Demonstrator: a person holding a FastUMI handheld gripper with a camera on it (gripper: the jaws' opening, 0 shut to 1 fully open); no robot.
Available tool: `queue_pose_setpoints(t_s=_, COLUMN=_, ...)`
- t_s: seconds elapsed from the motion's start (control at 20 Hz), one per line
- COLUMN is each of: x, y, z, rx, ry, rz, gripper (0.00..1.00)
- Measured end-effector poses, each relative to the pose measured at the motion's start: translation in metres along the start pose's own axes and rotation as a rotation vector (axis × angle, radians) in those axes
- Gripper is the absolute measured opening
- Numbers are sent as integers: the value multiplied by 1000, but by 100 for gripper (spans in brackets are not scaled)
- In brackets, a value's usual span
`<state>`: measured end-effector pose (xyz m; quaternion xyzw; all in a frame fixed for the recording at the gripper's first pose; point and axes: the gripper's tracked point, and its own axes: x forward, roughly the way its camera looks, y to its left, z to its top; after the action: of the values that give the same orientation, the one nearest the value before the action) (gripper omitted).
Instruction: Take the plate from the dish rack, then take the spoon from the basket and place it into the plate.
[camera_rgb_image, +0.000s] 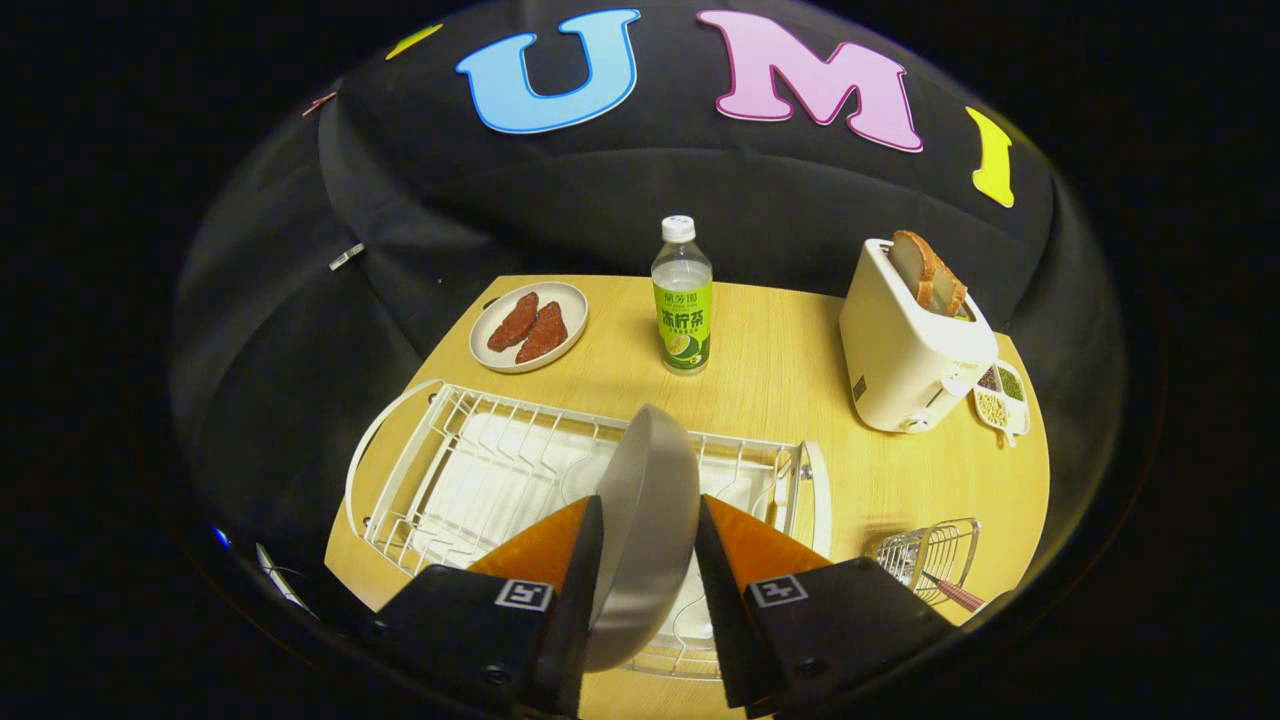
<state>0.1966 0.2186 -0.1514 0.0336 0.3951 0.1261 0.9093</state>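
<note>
A: The plate (645, 520), set on edge between the gripper (650, 560) fingers, looks smooth and matt; the dish rack (470, 470) is coated wire.

B: Pale wood-grain table (800, 400), glossy plastic toaster (905, 365), bare metal wire basket (930, 555).

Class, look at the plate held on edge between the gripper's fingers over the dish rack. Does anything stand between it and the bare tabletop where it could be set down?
Nothing visible blocks it. The gripper is shut on the plate, which stands on edge above the dish rack. Bare table lies beyond the rack; the bottle and toaster stand farther back, with open wood between them.
</note>
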Motion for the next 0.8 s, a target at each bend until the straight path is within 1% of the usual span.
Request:
queue_pose_setpoints(t_s=0.05, x=1, y=1, z=-3, rx=0, ry=15, rz=-1, gripper=54)
queue_pose_setpoints(t_s=0.1, x=4, y=-1, z=-7, rx=3, ry=30, rz=-13, gripper=54)
queue_pose_setpoints(t_s=0.3, x=3, y=-3, z=-11, rx=44, ry=80, rz=-41, gripper=47)
queue_pose_setpoints(t_s=0.35, x=2, y=-3, z=-12, rx=51, ry=89, rz=-49, gripper=46)
queue_pose_setpoints(t_s=0.4, x=3, y=-5, z=-14, rx=54, ry=97, rz=-63, gripper=43)
queue_pose_setpoints(t_s=0.5, x=-1, y=-2, z=-13, rx=51, ry=96, rz=-82, gripper=40)
queue_pose_setpoints(t_s=0.6, x=-4, y=2, z=-14, rx=26, ry=98, rz=-99, gripper=40)
queue_pose_setpoints(t_s=0.65, x=-6, y=1, z=-16, rx=28, ry=106, rz=-114, gripper=40)
queue_pose_setpoints(t_s=0.7, x=-7, y=4, z=-14, rx=38, ry=109, rz=-119, gripper=37)
queue_pose_setpoints(t_s=0.8, x=-9, y=5, z=-11, rx=48, ry=111, rz=-129, gripper=37)
